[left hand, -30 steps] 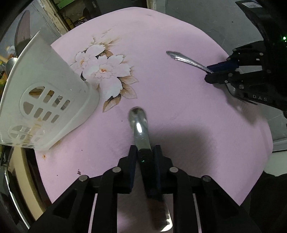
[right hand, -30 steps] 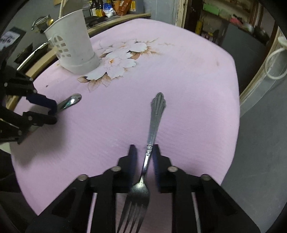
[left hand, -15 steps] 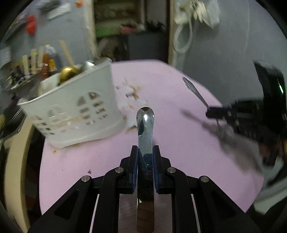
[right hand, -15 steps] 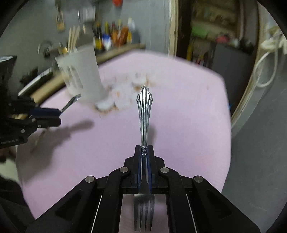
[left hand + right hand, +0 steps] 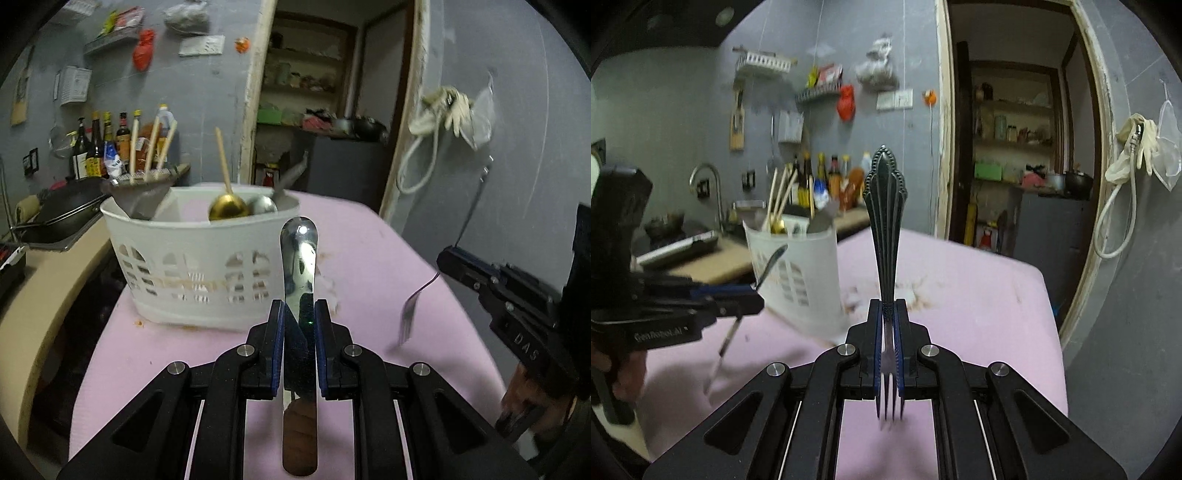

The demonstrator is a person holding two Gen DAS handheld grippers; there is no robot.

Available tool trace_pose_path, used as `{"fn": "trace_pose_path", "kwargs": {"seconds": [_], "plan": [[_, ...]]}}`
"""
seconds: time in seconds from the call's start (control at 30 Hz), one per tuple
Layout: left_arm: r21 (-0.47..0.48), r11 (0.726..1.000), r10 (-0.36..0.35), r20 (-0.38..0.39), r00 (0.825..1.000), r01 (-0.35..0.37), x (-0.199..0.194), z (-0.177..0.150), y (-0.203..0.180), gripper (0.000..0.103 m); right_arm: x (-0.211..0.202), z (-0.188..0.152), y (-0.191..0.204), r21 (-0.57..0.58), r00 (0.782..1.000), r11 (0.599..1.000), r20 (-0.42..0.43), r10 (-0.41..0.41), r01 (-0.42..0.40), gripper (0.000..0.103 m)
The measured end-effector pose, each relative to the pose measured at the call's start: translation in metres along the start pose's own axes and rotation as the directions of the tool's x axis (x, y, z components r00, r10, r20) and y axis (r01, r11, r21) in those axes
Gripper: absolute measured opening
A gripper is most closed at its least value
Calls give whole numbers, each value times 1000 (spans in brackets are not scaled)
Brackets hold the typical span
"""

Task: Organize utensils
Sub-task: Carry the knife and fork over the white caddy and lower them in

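Both grippers have lifted, left gripper (image 5: 299, 332) pinching a spoon (image 5: 298, 258), right gripper (image 5: 889, 339) a fork (image 5: 885, 221); lower each handle-up into the caddy (image 5: 199, 266) ahead.

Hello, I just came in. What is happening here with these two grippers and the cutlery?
A person is sorting utensils with a gripper in each hand. The left gripper is shut on a flat, shiny utensil handle; the right gripper is shut on a fork, tines toward the camera. Both are held above the pink table, facing the white caddy, which already holds several utensils.
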State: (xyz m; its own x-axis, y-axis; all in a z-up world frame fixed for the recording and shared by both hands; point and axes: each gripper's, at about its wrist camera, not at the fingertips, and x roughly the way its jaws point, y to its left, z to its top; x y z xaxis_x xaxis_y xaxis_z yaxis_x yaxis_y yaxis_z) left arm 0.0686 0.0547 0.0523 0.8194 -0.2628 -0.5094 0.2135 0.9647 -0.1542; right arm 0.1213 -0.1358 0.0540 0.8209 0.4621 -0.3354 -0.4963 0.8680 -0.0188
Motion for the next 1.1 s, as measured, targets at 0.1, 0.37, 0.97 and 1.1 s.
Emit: {"fn": "trace_pose_path", "kwargs": {"seconds": [0.1,0.37,0.97,1.1], "plan": [[-23,1000,-3,49,999,4,-7,16,3,12,0,9,1,1,999,1000,34,10,-10,4],[-41,999,-17,122,992,22,-25,46,14,12,3,28,2,9,996,999,81,31,-32,4],[-164,983,133,339,931,-81,-60,138,109,12,35,117,20,30,935,980,308,177,-195,4],[-224,972,155,371,916,-74,-43,146,141,12,55,125,29,28,915,977,359,186,-210,4]]}}
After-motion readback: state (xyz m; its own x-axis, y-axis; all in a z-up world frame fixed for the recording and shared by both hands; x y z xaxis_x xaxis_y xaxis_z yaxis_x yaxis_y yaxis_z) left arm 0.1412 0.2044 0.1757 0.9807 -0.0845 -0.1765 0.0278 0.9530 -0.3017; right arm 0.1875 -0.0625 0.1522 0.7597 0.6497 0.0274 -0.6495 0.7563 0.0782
